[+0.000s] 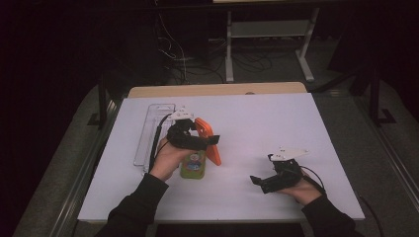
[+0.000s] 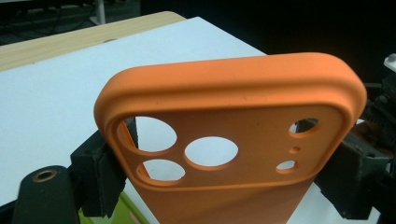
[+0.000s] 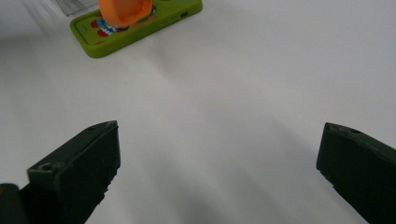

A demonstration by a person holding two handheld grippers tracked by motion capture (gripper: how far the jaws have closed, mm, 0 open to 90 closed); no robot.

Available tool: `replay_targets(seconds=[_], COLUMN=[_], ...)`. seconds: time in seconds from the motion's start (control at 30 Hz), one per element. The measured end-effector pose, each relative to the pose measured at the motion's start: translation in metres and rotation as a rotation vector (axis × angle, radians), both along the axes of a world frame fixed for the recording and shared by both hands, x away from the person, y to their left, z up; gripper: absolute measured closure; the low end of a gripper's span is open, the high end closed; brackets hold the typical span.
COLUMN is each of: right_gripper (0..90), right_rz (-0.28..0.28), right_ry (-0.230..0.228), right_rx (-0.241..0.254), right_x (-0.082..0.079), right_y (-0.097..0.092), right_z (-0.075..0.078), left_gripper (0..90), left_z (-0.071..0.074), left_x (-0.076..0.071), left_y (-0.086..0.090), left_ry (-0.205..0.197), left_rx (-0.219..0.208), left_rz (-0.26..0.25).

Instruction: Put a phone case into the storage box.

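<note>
A white table top (image 1: pixel 257 128) spreads across the middle of the high view, with a strip of bare wood (image 1: pixel 217 90) along its far edge. At centre left of that view a clear plastic tray (image 1: pixel 148 133) lies lengthwise on the white surface. Just right of it, the left gripper (image 1: pixel 210 140) holds an orange phone case (image 1: pixel 208 140) on edge, tilted, its lower end close over a green phone case (image 1: pixel 192 165) that lies flat on the table. In the left gripper view the orange phone case (image 2: pixel 233 135) rises through the centre of the frame, camera cut-outs facing the lens, with the black jaws pressed against its two long sides, pinching it. The right gripper (image 1: pixel 262 181) sits at lower right of the high view, low over bare table, well apart from both cases. In the right gripper view its jaws stand wide apart with nothing between them, and the green phone case (image 3: pixel 135 25) lies at upper left.
</note>
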State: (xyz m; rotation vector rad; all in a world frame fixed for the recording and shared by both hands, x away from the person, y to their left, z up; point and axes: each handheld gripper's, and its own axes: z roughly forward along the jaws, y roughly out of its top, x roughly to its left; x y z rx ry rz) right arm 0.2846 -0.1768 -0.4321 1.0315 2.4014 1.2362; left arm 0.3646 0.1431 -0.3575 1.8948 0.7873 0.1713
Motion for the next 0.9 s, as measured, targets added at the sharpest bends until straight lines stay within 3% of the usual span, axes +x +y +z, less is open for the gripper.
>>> replay_targets(seconds=[0.2, 0.43, 0.9], right_gripper=[0.0, 0.0, 0.0], right_rz=[-0.014, -0.015, -0.011], right_ry=[-0.019, -0.017, -0.026], right_rx=[-0.007, -0.006, 0.003], right_x=[-0.007, -0.009, -0.008], right_y=[-0.009, -0.015, -0.014], right_z=[-0.003, -0.005, -0.005], left_gripper=[14.1, 14.0, 14.1], left_z=[0.013, 0.030, 0.055], left_x=[0.003, 0.014, 0.062], left_y=[0.008, 0.025, 0.059], left_ry=[-0.028, -0.054, -0.078], left_rx=[0.032, 0.029, 0.086], left_rz=[0.014, 0.066, 0.245])
